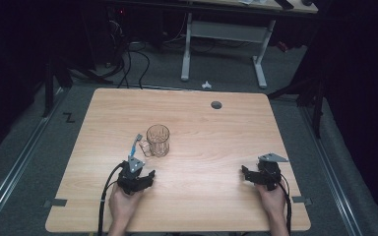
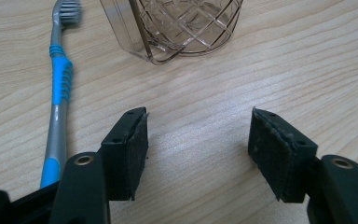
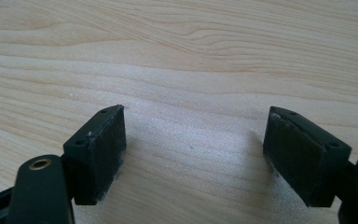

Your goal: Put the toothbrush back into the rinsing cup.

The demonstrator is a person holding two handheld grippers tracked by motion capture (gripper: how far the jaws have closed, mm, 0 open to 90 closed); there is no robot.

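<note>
A clear cut-glass mug [image 1: 158, 140] with a handle stands near the middle of the wooden table [image 1: 216, 132]. A grey and blue toothbrush [image 1: 134, 145] lies just left of it, bristles pointing away from me. My left gripper [image 1: 149, 175] rests on the table just in front of both, jaws wide open with nothing between them. In the left gripper view [image 2: 198, 144] the toothbrush [image 2: 58, 98] lies to the left of the jaws and the mug [image 2: 182, 28] stands ahead. My right gripper [image 1: 246, 173] sits at the table's right front, open over bare wood [image 3: 193, 149].
A round grey cable hole [image 1: 216, 104] is set in the table's far side. Beyond the table stand a white desk frame [image 1: 224, 44] and loose cables on the floor. Cables trail from both grippers toward the table's front edge.
</note>
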